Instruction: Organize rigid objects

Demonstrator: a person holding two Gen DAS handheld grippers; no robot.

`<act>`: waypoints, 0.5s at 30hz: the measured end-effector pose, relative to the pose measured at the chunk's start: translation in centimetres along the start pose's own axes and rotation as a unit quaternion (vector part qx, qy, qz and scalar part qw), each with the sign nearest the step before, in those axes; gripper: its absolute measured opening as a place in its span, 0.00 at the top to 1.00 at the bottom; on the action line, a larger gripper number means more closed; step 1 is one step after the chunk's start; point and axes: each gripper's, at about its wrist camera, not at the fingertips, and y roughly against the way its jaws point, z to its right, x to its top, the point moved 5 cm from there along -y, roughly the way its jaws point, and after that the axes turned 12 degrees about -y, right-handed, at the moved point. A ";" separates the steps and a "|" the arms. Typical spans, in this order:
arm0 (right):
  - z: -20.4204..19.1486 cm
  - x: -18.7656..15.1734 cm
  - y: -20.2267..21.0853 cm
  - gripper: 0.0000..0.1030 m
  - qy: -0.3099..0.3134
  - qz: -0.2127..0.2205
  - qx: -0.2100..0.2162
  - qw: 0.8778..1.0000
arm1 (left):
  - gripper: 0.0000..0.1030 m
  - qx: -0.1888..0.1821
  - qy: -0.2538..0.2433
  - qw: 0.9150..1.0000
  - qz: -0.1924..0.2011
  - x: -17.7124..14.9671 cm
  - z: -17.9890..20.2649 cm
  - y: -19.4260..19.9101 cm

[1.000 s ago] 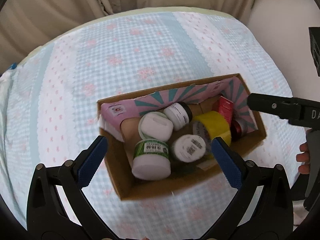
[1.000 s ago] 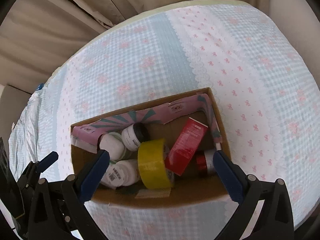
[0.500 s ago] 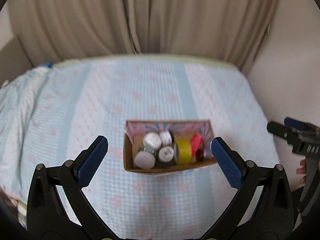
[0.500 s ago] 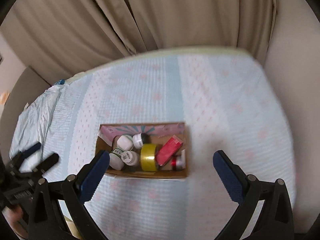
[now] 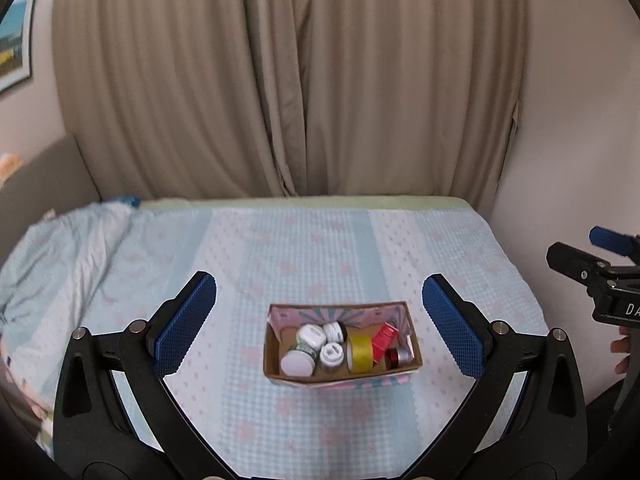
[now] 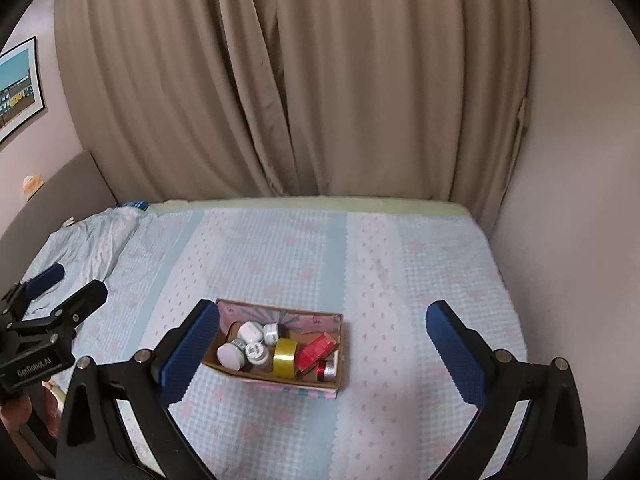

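Observation:
A small cardboard box (image 5: 340,378) (image 6: 276,380) with a pink patterned lining sits on the bed. Inside lie several white-lidded jars (image 5: 298,362) (image 6: 231,355), a yellow tape roll (image 5: 359,352) (image 6: 285,356), a red carton (image 5: 385,336) (image 6: 317,351) and a small red and silver item (image 5: 398,356) (image 6: 326,370). My left gripper (image 5: 320,326) is open, high above and well back from the box, with nothing between its blue pads. My right gripper (image 6: 322,338) is open too, likewise far back and empty. Each gripper shows at the edge of the other's view.
The bed wears a light blue gingham sheet (image 5: 320,248) (image 6: 400,260) with pink bows. Beige curtains (image 5: 288,80) hang behind it. A pale wall (image 6: 568,200) borders the right side, a grey headboard (image 6: 52,196) the left. A framed picture (image 6: 18,84) hangs at upper left.
Both grippers have pulled up and far back from the box, which was close beneath them a second ago. The box now looks small. Its contents have stayed put.

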 end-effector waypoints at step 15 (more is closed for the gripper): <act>1.2 -0.3 1.9 0.00 -0.012 0.022 -0.011 1.000 | 0.00 -0.001 0.004 1.000 0.020 -0.1 1.1 2.5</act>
